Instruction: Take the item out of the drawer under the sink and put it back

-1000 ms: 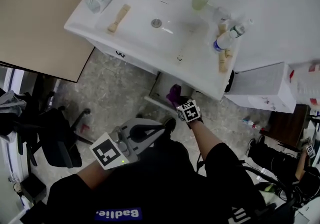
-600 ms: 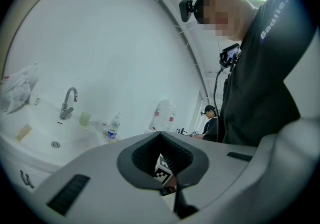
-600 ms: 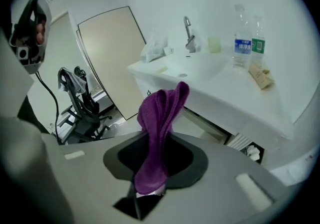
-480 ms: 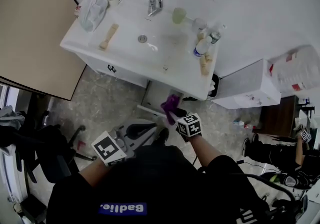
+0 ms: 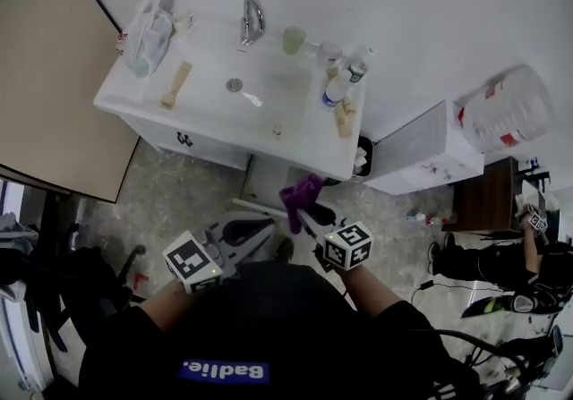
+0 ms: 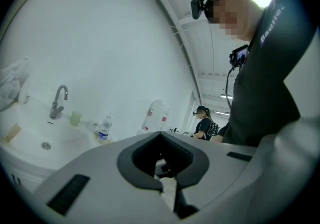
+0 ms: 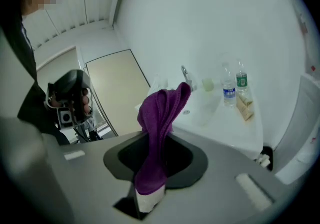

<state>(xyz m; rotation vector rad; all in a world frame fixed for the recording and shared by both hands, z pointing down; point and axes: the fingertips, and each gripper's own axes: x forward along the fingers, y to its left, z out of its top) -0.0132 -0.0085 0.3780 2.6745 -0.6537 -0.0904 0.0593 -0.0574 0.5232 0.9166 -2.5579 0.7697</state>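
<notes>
The right gripper is clamped on the lower end of a purple cloth. The rest of the cloth stands up out of the jaws in a loose folded bunch and flops over at the top. In the head view this gripper holds the cloth just ahead of itself, above and slightly in front of the open drawer. The drawer juts out from under the sink further ahead.

The cloth looks light, soft and limp. It will likely sag and swing, and it will not keep a shape or stand where it is set. A pinch on a thick fold, as here, seems the safe hold. A single thin edge could slide out of the pads. It should not break if dropped, but a trailing end may snag on the drawer's rim on the way back in.

The left gripper sits beside the right one, closer to the person's body. In its own view its jaws are together with nothing between them.

Beyond both grippers, a faucet and some bottles stand on the sink top.
</notes>
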